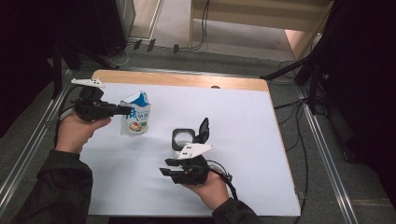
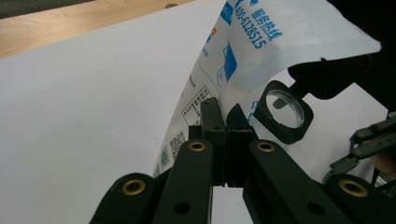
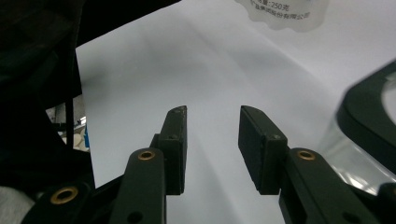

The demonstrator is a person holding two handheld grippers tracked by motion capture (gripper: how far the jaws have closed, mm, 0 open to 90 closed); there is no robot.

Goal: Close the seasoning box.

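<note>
A white and blue printed pouch [image 1: 136, 116] hangs upright at the table's left, and my left gripper [image 1: 127, 110] is shut on its side edge. In the left gripper view the jaws [image 2: 226, 126] pinch the pouch [image 2: 261, 42] flat between the pads. A clear square jar with a black rim [image 1: 183, 138] stands mid-table, its black lid [image 1: 204, 129] flipped up behind it. My right gripper [image 1: 163, 166] sits just in front of the jar, pointing left. Its jaws [image 3: 212, 140] stand apart with nothing between them. The jar [image 3: 369, 116] lies to their right.
A white sheet [image 1: 243, 121] covers the wooden table, whose bare strip [image 1: 187, 79] runs along the far edge. Metal rails, cables and dark stands flank the table on both sides. The jar [image 2: 285, 109] also shows past the pouch in the left gripper view.
</note>
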